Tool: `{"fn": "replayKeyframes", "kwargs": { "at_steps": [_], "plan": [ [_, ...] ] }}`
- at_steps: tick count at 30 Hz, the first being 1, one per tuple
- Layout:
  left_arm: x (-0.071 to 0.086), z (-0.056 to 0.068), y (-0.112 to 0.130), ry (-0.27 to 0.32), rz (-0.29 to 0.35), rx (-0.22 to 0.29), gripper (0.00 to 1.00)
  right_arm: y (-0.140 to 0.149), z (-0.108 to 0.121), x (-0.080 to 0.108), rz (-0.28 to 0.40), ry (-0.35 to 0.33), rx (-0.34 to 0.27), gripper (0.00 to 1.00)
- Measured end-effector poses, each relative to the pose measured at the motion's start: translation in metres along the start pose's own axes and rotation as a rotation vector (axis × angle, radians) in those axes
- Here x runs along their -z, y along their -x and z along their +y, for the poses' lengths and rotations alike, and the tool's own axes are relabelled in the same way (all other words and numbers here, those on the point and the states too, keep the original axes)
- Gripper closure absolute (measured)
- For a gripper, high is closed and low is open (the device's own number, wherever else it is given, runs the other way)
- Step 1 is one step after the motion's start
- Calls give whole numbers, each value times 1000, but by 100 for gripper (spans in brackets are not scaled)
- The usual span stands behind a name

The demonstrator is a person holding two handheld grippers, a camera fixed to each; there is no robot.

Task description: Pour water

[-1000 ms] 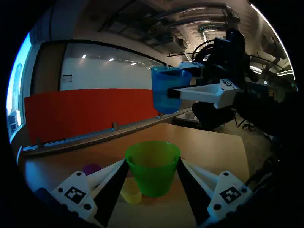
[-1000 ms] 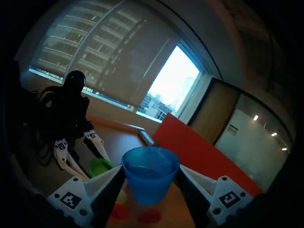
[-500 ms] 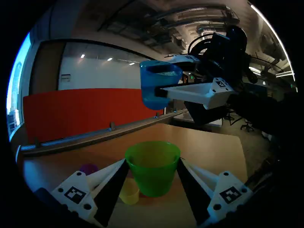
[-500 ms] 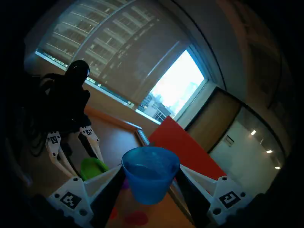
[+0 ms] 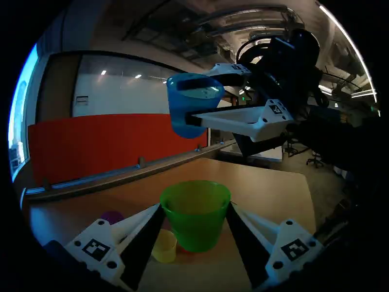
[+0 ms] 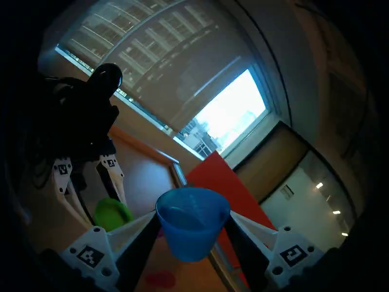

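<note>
— What has the left gripper (image 5: 194, 208) got?
— A green plastic cup (image 5: 195, 221), upright. Both fingers press its sides, the jaws parted just the cup's width. It sits low over the wooden table (image 5: 272, 190); whether its base touches, I can't tell
— And the right gripper (image 6: 192, 216)?
— Clamped the same way on a blue plastic cup (image 6: 192, 236), one finger on each side. In the right gripper view water (image 6: 182, 216) lies inside it, its surface slanted
— Where is the blue cup against the green one?
— In the left gripper view it hangs at 12 o'clock, well above the green rim and apart from it, tilted
— Anything else on the table?
— A small yellow cup (image 5: 164, 246) at 7 o'clock from the green one, just beside it, and a small purple cup (image 5: 113, 216) at 9 o'clock, farther off. An orange-red panel (image 5: 107, 141) stands behind the table's far edge
</note>
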State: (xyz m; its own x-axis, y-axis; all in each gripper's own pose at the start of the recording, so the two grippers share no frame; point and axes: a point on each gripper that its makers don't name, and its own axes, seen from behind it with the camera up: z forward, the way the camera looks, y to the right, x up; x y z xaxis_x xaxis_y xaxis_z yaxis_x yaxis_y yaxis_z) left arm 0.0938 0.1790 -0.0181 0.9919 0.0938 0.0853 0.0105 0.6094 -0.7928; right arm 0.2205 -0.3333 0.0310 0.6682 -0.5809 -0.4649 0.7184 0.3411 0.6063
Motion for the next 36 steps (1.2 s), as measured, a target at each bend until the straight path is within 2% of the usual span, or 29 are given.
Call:
{"fn": "replayKeyframes", "kwargs": {
  "at_steps": [14,23,36],
  "plan": [
    [-3,2,-3,6,5,-9,14,2,7,-6,-16,27,101,11],
    [-5,3,-5,13,8,-12,14,5,7,-12,-30,27,180,11],
    [-7,0,-4,16,8,-11,14,5,5,-18,-29,14,257,11]
  ]
}}
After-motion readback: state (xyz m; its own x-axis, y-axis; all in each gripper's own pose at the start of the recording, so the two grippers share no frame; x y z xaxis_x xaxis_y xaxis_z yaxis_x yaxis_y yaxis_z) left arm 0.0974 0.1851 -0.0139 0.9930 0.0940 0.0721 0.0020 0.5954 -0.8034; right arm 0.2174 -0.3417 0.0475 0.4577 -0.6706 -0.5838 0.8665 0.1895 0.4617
